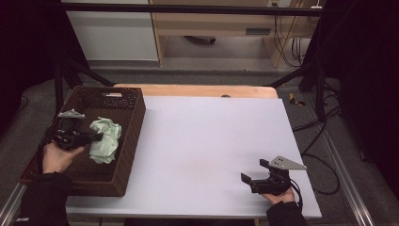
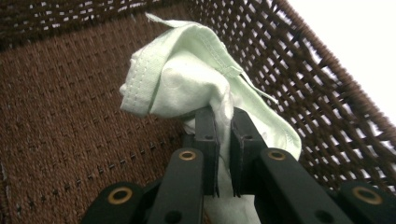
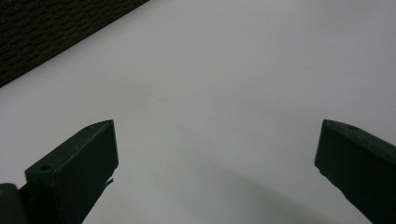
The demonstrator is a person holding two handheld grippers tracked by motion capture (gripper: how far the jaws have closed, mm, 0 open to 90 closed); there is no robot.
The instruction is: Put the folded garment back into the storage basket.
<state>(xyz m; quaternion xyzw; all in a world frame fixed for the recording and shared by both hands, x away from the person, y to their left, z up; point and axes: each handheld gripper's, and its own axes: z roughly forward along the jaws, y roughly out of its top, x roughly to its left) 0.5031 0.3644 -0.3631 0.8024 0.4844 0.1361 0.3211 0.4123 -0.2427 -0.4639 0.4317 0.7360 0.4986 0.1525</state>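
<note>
Dim room behind, with pale cabinets and loose cables on the floor beyond the far edge of the table (image 1: 207,90). Over the wooden top, a white surface (image 1: 207,155) reaching almost to every edge. Along the left edge of that surface, partly overhanging it, stood a dark brown woven basket (image 1: 129,141), rectangular, open-topped, with tight weave on the floor and looser lattice up the walls. Inside the basket, toward its right wall and about midway between near and far ends, hung a pale mint-green cloth (image 1: 105,139), crumpled and bunched, soft-looking, with a stitched hem (image 2: 140,79) running in double rows along one folded edge. Seen close in the left gripper view, the cloth (image 2: 187,79) rose in a rounded lump above the jaws, one flap peaking upward, another drooping toward the lattice wall, a strip trailing down between the black jaws. Left gripper (image 2: 224,140) clenched on that cloth, jaws nearly together with only the fabric pinched between, held by a hand (image 1: 59,157) in a dark sleeve over the left side of the basket. Right gripper (image 1: 254,176) rested near the near right corner of the surface, well apart from the basket, jaws spread wide with nothing between them, bare white showing in the gap in the right gripper view (image 3: 217,154).
</note>
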